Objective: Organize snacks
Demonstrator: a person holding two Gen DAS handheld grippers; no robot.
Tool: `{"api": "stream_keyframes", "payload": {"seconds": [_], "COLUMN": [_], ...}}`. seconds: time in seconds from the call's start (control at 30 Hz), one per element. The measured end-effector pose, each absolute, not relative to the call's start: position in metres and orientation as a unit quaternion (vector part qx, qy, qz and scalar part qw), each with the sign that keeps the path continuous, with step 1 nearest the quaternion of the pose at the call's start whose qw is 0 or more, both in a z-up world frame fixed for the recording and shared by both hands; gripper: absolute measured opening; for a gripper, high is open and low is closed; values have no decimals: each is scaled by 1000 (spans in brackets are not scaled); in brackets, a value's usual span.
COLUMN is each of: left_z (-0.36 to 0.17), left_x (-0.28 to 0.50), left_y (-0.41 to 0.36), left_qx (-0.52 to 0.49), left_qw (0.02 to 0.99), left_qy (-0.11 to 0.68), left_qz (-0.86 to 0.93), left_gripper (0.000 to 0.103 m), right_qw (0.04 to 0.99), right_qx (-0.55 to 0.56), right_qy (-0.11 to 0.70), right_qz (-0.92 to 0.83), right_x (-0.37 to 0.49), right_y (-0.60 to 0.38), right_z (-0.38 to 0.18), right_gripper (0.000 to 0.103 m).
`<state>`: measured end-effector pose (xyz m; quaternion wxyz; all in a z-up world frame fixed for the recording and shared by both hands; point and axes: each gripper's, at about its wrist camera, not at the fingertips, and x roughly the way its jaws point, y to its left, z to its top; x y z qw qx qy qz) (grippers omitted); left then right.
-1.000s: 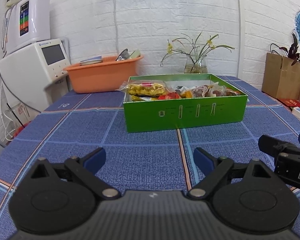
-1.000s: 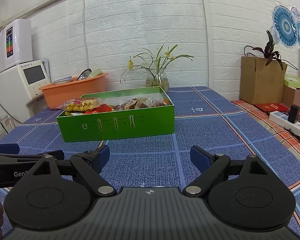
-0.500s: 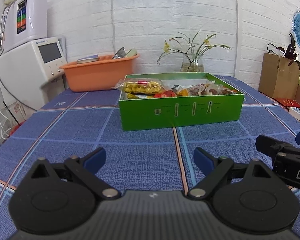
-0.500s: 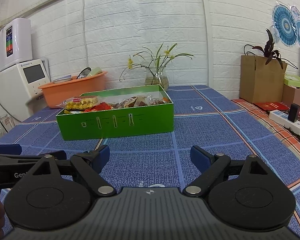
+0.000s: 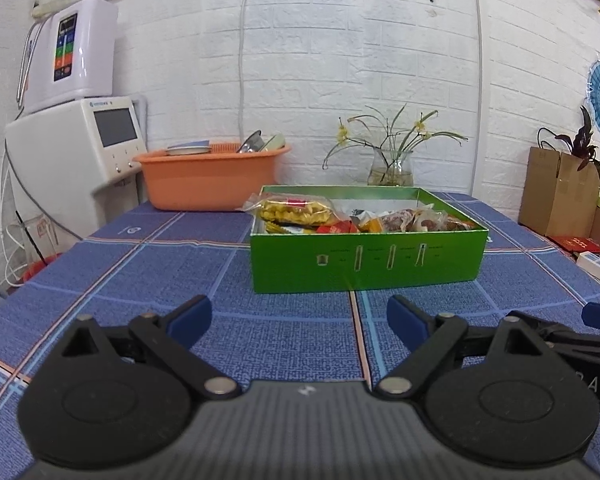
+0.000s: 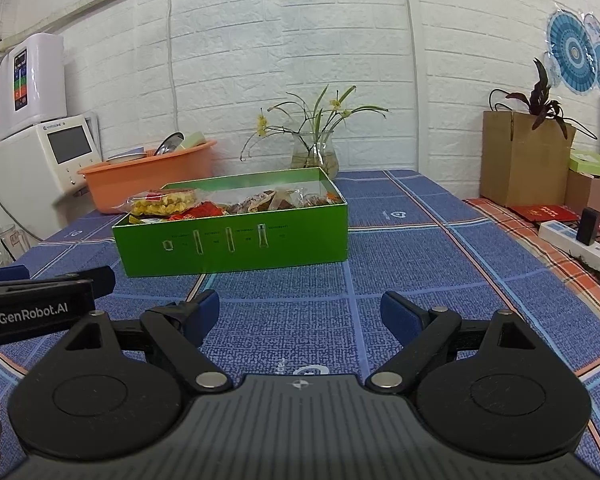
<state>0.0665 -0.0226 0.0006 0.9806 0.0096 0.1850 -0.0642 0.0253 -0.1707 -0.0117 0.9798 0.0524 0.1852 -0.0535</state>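
A green open box [image 5: 366, 264] [image 6: 236, 246] stands on the blue checked tablecloth, filled with wrapped snacks. A clear bag of yellow snacks [image 5: 294, 209] [image 6: 165, 201] lies at its left end, red and brown packets [image 5: 404, 222] beside it. My left gripper [image 5: 298, 320] is open and empty, low over the cloth in front of the box. My right gripper [image 6: 300, 314] is open and empty, in front of the box's right half. Each gripper shows at the edge of the other's view.
An orange basin [image 5: 210, 178] with dishes and a white appliance [image 5: 76, 152] stand at the back left. A glass vase of flowers [image 5: 390, 168] is behind the box. A cardboard box with a plant [image 6: 520, 160] and a power strip [image 6: 576, 240] are at the right.
Both grippers have tilted up and drawn back slightly, so the box sits lower and farther in view. Both stay open and empty.
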Motion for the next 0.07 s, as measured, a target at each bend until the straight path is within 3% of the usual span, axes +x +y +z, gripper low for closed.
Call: {"api": "stream_keyframes", "payload": {"seconds": [0.07], "left_z": [0], "left_x": [68], "left_y": [-24], "left_qx": [15], "left_qw": [980], "left_qy": [188], "left_qz": [-67], "left_gripper": [89], "right_qw": [980], "right_qx": [52], "right_qy": [185], "right_qz": [-53], "right_x": [25], "right_y": [-170], "right_z": [-12], "right_gripper": [103]}}
